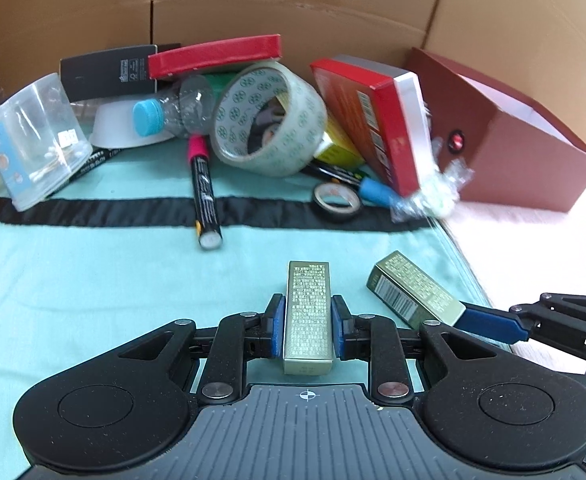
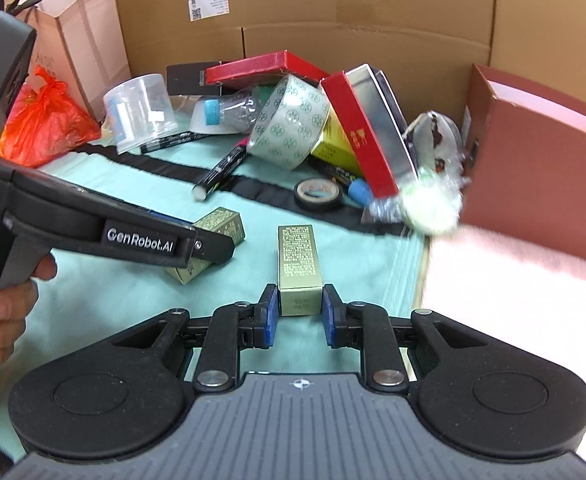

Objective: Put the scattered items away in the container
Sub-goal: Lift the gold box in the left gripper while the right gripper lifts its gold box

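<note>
Two slim gold-green boxes lie on the teal cloth. My left gripper (image 1: 308, 316) is shut on one gold box (image 1: 308, 312); its pads press both long sides. The same box shows under the left gripper in the right wrist view (image 2: 217, 236). My right gripper (image 2: 296, 312) straddles the near end of the second gold box (image 2: 298, 268), with small gaps between pads and box, so it is open. That box also shows in the left wrist view (image 1: 413, 290), with a blue fingertip (image 1: 489, 322) beside it. The dark red open container (image 1: 525, 136) stands at the right (image 2: 541, 168).
A clutter pile sits at the back: a big tape roll (image 1: 269, 120), a red box (image 1: 377, 120), a pink-capped marker (image 1: 203, 188), a small tape roll (image 1: 337, 200), a plastic bottle (image 1: 173, 110), a clear tub (image 1: 33, 140). Cardboard walls (image 1: 293, 8) stand behind. An orange bag (image 2: 45, 120) lies at the left.
</note>
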`<state>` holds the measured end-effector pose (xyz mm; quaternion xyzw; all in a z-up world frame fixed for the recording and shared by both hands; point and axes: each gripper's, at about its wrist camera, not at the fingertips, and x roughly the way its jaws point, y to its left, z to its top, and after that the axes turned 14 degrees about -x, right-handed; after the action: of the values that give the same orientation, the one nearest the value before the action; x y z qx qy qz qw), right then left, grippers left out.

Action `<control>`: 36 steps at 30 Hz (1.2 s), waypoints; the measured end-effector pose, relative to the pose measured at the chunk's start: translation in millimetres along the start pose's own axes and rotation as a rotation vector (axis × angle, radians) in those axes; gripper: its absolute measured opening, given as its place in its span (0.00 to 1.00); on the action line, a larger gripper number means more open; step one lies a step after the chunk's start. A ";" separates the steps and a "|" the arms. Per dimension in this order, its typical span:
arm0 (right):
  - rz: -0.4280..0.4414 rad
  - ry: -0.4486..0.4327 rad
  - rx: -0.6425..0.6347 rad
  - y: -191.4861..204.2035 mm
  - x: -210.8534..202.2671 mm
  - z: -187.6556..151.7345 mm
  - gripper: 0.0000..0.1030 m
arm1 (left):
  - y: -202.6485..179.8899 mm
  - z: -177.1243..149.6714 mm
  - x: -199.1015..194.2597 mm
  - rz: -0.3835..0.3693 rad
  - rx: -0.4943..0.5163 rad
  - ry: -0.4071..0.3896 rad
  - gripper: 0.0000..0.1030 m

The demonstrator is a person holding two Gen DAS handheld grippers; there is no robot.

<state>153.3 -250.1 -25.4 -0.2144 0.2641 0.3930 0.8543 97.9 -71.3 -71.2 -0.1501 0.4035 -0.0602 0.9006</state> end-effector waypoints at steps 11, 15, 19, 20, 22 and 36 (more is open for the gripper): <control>-0.009 0.013 0.038 13.8 -44.9 -30.4 0.25 | -18.2 -33.7 -24.8 -0.030 0.065 0.025 0.29; -0.014 0.001 0.030 16.6 -49.3 -30.7 0.25 | -19.7 -36.1 -26.8 -0.030 0.057 0.021 0.41; -0.034 -0.020 0.044 12.7 -47.9 -26.6 0.26 | -20.6 -37.4 -27.9 -0.029 0.067 0.019 0.44; -0.036 -0.025 0.045 11.5 -47.3 -25.3 0.26 | -20.5 -37.2 -27.7 -0.031 0.067 0.019 0.45; -0.045 -0.034 0.041 10.3 -46.0 -22.1 0.29 | -20.1 -36.5 -27.1 -0.034 0.061 0.018 0.51; -0.045 -0.057 0.021 4.6 -28.0 -2.2 0.34 | -10.8 -28.0 -22.5 -0.013 0.053 0.006 0.47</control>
<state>133.7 -264.2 -10.5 -0.1999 0.2388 0.3769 0.8724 62.2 -82.5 -69.4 -0.1288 0.4037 -0.0770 0.9025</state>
